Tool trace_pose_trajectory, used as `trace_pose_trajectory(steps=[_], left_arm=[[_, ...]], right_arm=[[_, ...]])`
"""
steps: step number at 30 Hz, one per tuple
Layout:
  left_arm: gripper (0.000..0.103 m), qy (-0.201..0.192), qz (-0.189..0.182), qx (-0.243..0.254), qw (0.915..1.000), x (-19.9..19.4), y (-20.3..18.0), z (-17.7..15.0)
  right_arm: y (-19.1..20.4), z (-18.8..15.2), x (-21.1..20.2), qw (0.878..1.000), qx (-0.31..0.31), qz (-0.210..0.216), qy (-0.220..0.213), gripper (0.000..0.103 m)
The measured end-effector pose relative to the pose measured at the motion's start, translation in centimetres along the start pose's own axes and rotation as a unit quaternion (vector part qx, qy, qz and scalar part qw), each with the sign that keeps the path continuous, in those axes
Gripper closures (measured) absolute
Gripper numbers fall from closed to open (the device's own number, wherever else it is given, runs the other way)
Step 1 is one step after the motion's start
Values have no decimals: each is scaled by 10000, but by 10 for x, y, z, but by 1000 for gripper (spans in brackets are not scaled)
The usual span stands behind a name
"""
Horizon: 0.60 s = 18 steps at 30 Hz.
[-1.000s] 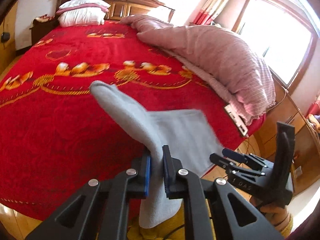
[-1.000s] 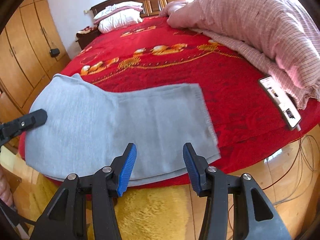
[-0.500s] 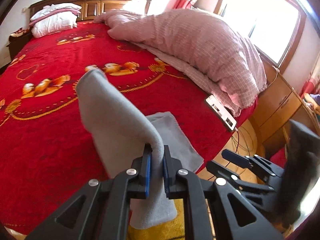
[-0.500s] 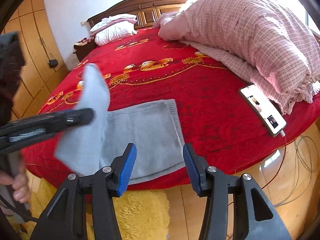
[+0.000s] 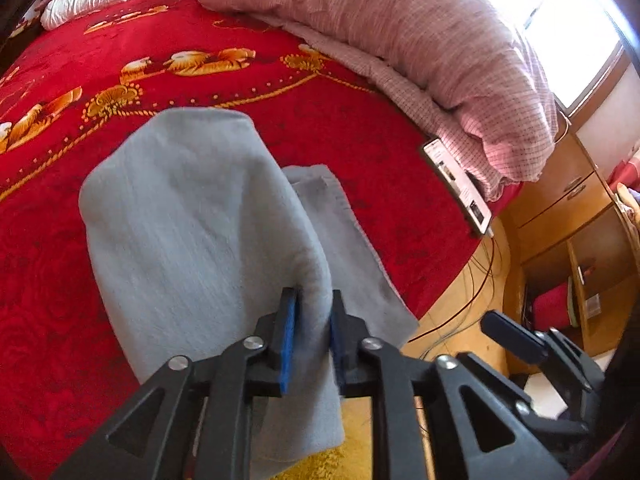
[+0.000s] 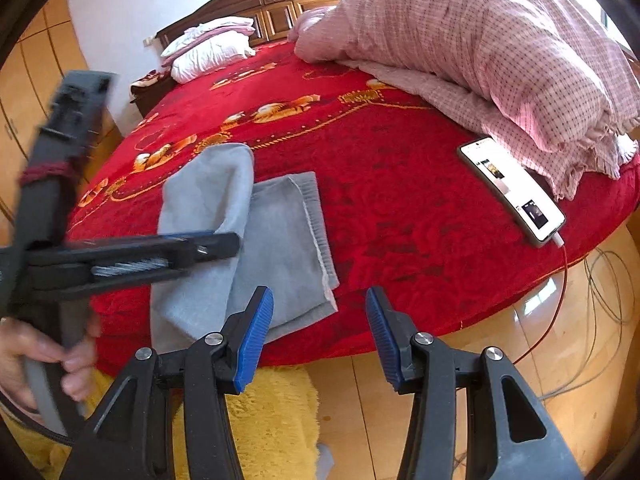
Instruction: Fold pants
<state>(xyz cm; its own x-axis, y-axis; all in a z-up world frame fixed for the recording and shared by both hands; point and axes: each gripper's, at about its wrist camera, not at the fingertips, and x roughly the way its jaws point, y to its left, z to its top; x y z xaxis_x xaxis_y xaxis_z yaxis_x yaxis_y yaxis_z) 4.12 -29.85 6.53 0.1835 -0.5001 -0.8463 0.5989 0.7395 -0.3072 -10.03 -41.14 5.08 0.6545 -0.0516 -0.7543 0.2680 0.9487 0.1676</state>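
Note:
The grey pants point(image 5: 200, 232) lie at the near edge of the red bedspread point(image 5: 120, 60), partly folded. My left gripper point(image 5: 312, 320) is shut on a raised fold of the pants and holds it lifted over the flat part point(image 5: 344, 240). In the right wrist view the lifted fold point(image 6: 204, 196) arches over the flat layer point(image 6: 288, 248), with the left gripper point(image 6: 228, 244) clamped on it from the left. My right gripper point(image 6: 320, 336) is open and empty, just off the bed's edge in front of the pants, above the floor.
A phone point(image 6: 512, 188) with a cable lies on the bed's right edge. A pink checked quilt point(image 6: 480, 48) is heaped behind it. Pillows point(image 6: 212, 48) sit at the headboard. A yellow rug point(image 6: 272, 420) and wooden floor lie below; wooden cabinets point(image 5: 568, 208) stand right.
My left gripper has carried the pants end rightward over the flat part, doubling the fabric. The right gripper has stayed open and drawn back slightly from the bed.

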Motion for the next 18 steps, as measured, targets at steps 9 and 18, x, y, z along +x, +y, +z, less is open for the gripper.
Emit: trace_pose_trajectory(steps=[9, 18], left_arm=[[48, -545, 430, 60, 9976, -61, 21, -7], [47, -364, 980, -599, 9927, -62, 81, -34]], right_arm=[[10, 18, 12, 9995, -55, 322, -19, 53], [39, 44, 51, 9952, -323, 856, 332, 53]])
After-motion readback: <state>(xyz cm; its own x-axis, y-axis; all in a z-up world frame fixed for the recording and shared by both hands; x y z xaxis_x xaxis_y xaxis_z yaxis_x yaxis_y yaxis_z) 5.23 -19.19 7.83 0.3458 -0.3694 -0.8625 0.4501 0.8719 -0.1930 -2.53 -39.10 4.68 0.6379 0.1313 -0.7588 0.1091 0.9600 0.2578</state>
